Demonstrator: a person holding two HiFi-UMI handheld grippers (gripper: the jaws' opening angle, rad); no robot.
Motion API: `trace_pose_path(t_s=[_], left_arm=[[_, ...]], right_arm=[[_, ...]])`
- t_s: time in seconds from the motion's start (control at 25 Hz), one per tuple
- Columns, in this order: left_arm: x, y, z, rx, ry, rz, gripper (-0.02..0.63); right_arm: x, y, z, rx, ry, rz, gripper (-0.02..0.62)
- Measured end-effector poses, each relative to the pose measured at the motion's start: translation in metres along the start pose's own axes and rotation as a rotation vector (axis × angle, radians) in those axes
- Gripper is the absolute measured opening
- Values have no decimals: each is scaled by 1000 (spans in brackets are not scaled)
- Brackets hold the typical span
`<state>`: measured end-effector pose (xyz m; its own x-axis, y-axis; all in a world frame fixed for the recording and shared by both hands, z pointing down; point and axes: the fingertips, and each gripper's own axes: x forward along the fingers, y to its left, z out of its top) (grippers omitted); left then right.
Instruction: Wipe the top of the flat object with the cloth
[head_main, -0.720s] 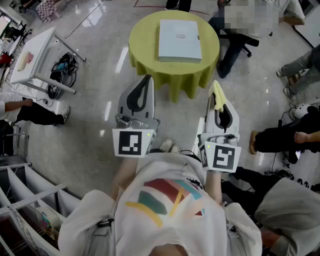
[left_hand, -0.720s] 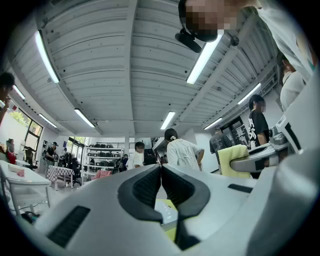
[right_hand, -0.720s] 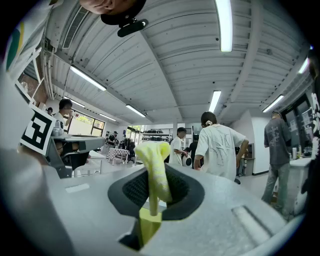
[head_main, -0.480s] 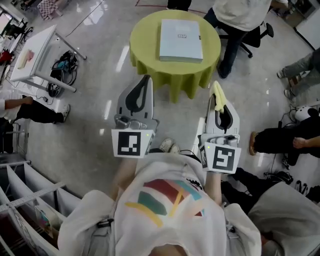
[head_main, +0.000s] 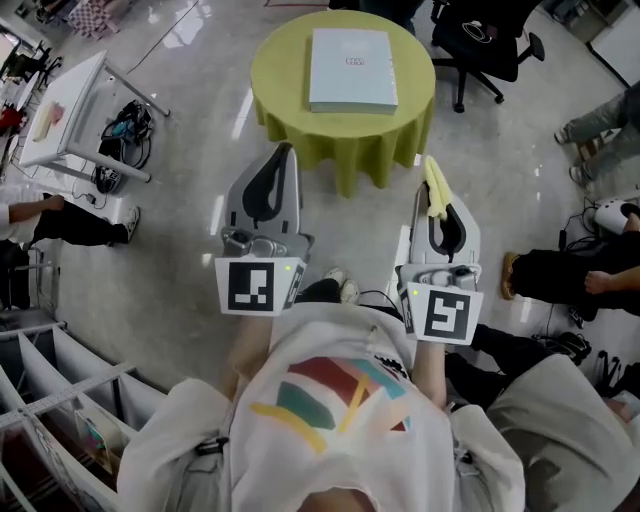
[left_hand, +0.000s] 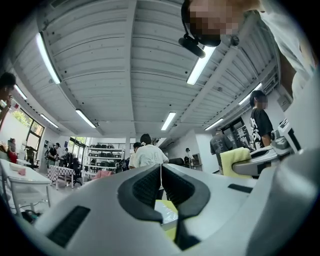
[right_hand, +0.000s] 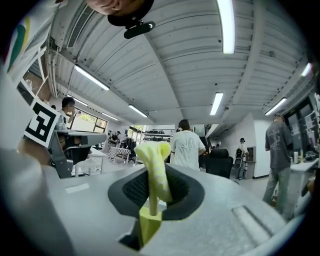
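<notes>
A pale blue flat book (head_main: 349, 69) lies on a round table with a yellow-green cloth cover (head_main: 290, 75), at the top of the head view. My right gripper (head_main: 431, 178) is shut on a yellow cloth (head_main: 435, 190), short of the table's near right edge. That cloth (right_hand: 154, 168) sticks up between the jaws in the right gripper view. My left gripper (head_main: 285, 153) is shut with nothing in it, just short of the table's near edge; its jaws meet in the left gripper view (left_hand: 161, 169). A bit of the book (left_hand: 166, 213) peeks through below them.
A black office chair (head_main: 482, 40) stands right of the table. A white table (head_main: 72, 105) and cables are at the left. Seated people's legs (head_main: 560, 275) are at the right. White shelving (head_main: 60, 390) is at the lower left. A person in a white shirt (right_hand: 186, 147) stands ahead.
The table and book have shifted slightly up and left in the head view. The person who sat at the chair behind the table has left. Both grippers stay shut.
</notes>
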<state>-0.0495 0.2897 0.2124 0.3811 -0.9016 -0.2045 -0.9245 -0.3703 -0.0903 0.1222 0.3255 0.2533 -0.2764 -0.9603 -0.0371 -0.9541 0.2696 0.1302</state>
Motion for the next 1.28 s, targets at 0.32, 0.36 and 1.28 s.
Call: trace_pose_path(t_s=[0.32,0.36,1.28], left_arm=[[-2,-8,-3,-18,-9,10,17],[1,-8,-4,-23,-11,13,17],[226,83,-67,-83,-30,-52,17]], right_arm=[[-8,-12,-19,12,31,-4,26],[-6,-15,-19,10,29,-8,26],[192,-73,-24,-124,45,-72,28]])
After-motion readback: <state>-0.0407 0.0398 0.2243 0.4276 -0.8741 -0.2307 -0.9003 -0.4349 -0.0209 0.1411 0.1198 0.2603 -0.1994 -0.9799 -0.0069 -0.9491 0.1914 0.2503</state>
